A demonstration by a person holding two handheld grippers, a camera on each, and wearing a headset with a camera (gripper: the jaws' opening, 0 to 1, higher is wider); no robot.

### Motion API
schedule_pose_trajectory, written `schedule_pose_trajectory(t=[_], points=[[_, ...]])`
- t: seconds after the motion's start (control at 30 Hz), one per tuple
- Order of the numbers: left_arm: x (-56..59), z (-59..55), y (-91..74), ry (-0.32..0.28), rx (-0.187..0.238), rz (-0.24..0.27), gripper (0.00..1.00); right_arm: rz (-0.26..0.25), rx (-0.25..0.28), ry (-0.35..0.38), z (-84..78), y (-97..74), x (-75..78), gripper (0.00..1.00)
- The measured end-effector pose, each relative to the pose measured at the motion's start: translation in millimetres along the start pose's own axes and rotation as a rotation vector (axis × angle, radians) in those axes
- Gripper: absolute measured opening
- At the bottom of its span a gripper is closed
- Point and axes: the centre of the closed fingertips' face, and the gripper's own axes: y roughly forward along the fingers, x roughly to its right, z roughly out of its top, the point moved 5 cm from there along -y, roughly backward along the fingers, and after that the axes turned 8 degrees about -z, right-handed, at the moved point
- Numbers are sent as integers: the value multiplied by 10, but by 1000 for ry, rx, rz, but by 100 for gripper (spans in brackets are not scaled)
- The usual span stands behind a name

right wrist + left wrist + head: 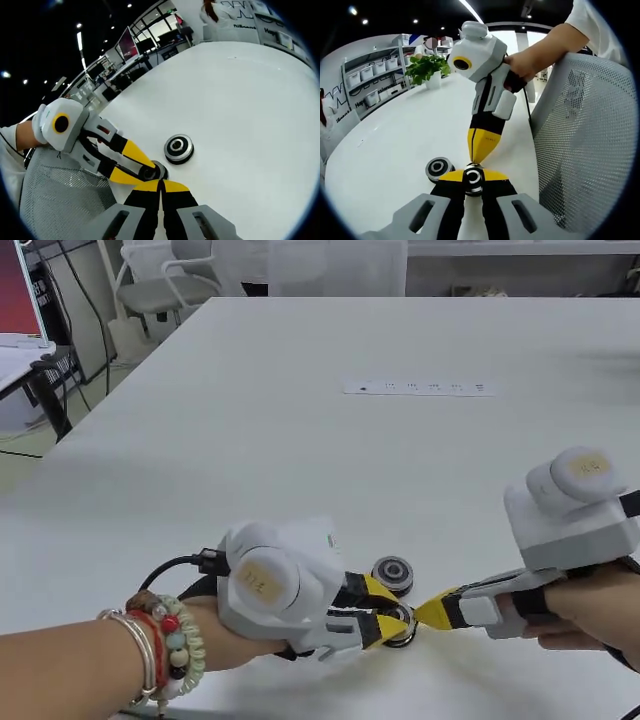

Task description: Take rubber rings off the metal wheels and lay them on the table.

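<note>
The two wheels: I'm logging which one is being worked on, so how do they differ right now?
The clamped wheel sits between the jaws of the left gripper; the free wheel lies flat on the table, held by nothing. The closed tip of the right gripper meets the clamped wheel; the free wheel lies apart from it. Both are small, round, banded dark and silver.

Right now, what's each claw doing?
Left claw: shut on small round metal wheel with black rubber ring.
Right claw: shut, tips at that wheel; grip unclear.

Left hand-held gripper (473,175) clamps wheel (473,182); second wheel (440,168) beside.
</note>
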Motion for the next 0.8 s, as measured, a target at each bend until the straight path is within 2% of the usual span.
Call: schedule_pose_trajectory(t=[0.23, 0.8], points=[[-4, -2, 2, -19, 1, 1, 7, -6, -2, -15, 2, -8, -59, 0], [-8, -4, 6, -33, 6, 1, 7, -20, -8, -70, 31, -5, -43, 0]])
